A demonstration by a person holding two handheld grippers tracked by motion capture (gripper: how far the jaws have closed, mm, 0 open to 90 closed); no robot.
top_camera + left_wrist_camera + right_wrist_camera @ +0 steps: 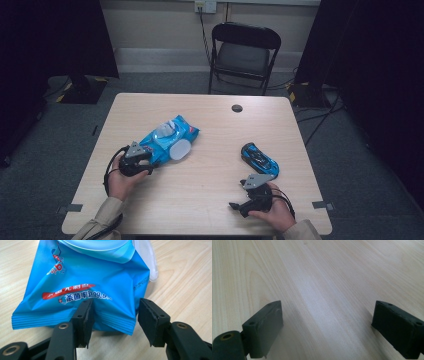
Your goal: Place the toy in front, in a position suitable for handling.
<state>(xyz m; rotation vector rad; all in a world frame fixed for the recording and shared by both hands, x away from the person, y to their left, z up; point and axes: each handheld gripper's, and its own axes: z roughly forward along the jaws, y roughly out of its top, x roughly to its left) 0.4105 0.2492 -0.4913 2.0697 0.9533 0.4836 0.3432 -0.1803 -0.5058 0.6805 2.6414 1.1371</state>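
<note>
Fingers (82, 315) of left gripper (113, 320) half-open, straddling wipes pack (82, 282) corner seal, unclamped | right gripper (324, 327) wide over bare bench (324, 277), idle

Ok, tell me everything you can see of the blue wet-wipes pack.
The wet-wipes pack is a soft, glossy blue plastic pouch with a crimped end seal, a red banner and white print reading 99.9%. A pale, translucent flip lid on its top stands open. It lies flat and diagonal on the left half of the wooden table. The left gripper has its jaws straddling the pack's right-hand seal corner; one jaw lies against the film, the other stands clear, so it is not clamped.
</note>
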